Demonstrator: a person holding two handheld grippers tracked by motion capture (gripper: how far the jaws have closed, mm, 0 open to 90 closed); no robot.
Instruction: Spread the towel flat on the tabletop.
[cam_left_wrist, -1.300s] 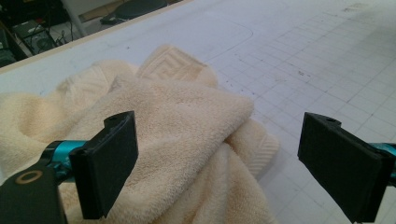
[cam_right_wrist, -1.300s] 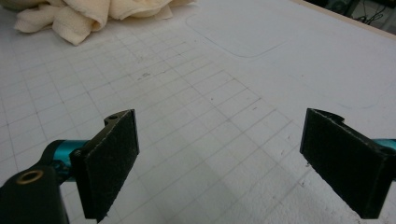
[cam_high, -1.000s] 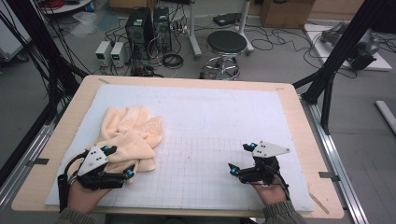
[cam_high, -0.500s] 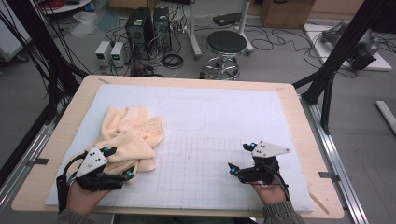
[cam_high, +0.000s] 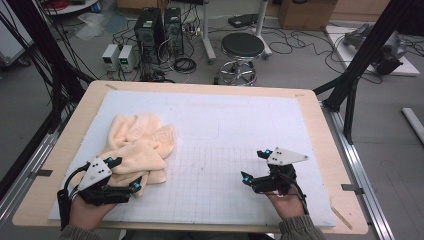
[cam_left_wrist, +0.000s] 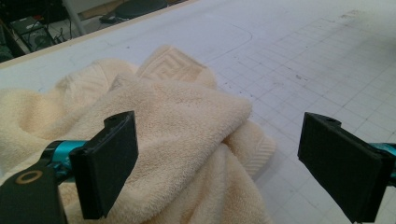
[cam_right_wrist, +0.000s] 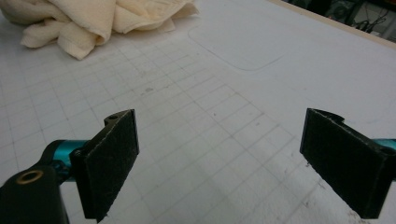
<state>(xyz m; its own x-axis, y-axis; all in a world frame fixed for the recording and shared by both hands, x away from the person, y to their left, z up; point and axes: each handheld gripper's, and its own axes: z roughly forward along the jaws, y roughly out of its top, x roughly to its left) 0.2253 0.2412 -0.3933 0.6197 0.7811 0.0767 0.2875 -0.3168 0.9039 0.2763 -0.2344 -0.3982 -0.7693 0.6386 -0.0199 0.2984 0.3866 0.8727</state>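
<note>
A crumpled cream towel lies on the left part of the white gridded mat. My left gripper is open at the towel's near edge, its jaws straddling a thick fold of the towel without closing on it. My right gripper hovers open over bare mat at the right front, well away from the towel, which lies far off at its upper left. Nothing sits between the right gripper's jaws.
The mat covers a wooden table with exposed rim on all sides. Beyond the far edge stand a stool, computer towers and cables on the floor. Black frame posts rise at the table's right and left.
</note>
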